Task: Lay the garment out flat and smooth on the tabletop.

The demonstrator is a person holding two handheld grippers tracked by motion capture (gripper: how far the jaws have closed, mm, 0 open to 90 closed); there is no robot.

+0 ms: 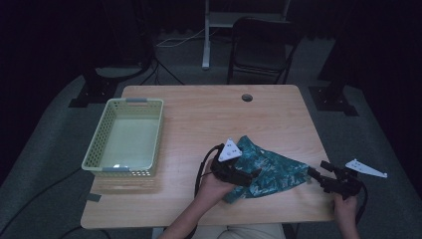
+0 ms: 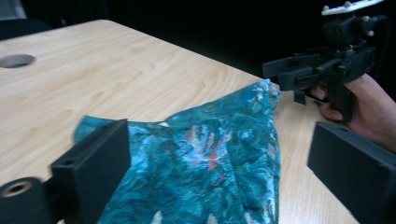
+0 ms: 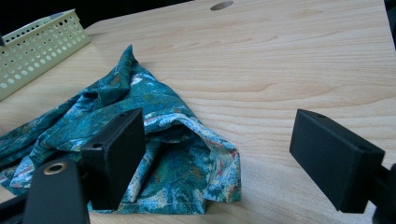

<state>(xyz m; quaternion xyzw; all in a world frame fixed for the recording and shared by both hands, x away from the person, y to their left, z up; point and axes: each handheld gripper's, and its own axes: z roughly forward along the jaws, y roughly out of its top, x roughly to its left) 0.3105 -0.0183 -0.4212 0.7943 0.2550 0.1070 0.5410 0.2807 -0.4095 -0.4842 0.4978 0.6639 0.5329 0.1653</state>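
Observation:
A crumpled teal patterned cloth [image 1: 273, 169] lies on the wooden table [image 1: 209, 114], right of centre near the front edge. My left gripper [image 1: 249, 177] rests over the cloth's left end. In the left gripper view it [image 2: 219, 149] is open, with the cloth [image 2: 210, 163] bunched between and below the jaws. My right gripper [image 1: 319, 169] hovers at the cloth's right tip. In the right gripper view it [image 3: 224, 149] is open wide, and the cloth's hemmed corner [image 3: 182, 163] lies beside its left jaw. The left gripper view also shows the right gripper [image 2: 285, 77] held in a hand.
A pale green perforated basket [image 1: 134, 102] [image 3: 37, 37] stands empty on the table's left side. A round cable hole [image 1: 247, 97] sits near the far edge. A dark chair [image 1: 261, 45] stands beyond the table. Bare wood stretches between the basket and the cloth.

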